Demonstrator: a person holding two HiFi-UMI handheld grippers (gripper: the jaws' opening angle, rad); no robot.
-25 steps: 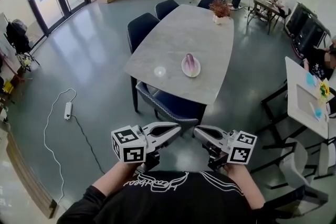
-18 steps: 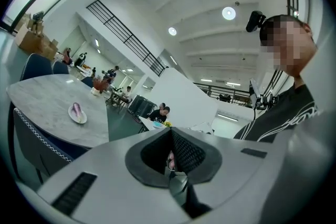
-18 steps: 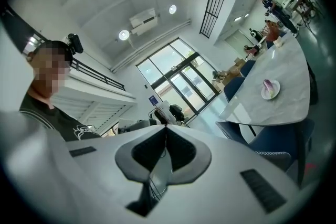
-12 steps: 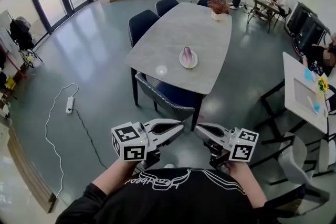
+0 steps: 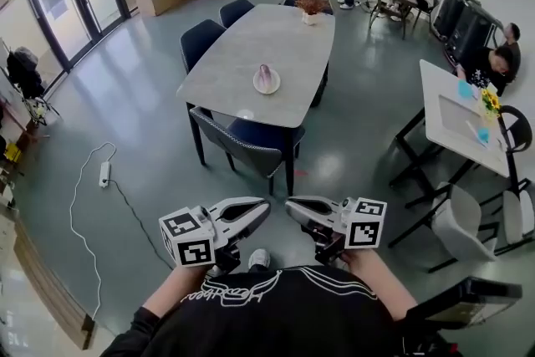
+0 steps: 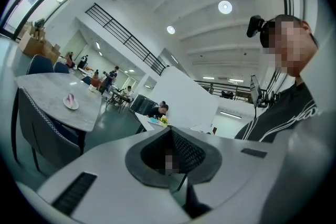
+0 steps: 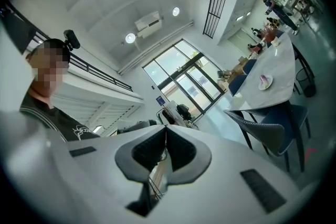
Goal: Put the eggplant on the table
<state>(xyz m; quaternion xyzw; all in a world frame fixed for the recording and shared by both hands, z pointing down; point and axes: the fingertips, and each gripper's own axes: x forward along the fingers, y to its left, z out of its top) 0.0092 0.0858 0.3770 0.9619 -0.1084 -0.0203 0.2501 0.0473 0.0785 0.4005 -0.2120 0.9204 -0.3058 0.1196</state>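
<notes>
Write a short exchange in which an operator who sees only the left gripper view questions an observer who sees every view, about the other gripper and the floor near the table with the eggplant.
Operator: My left gripper is shut and empty. What about the other one?
Observer: The right gripper is shut too, with nothing between its jaws.
Operator: Is anything lying on the floor beside the table?
Observer: Yes. A white power strip with its cable lies on the floor, left of the table in the head view.
</notes>
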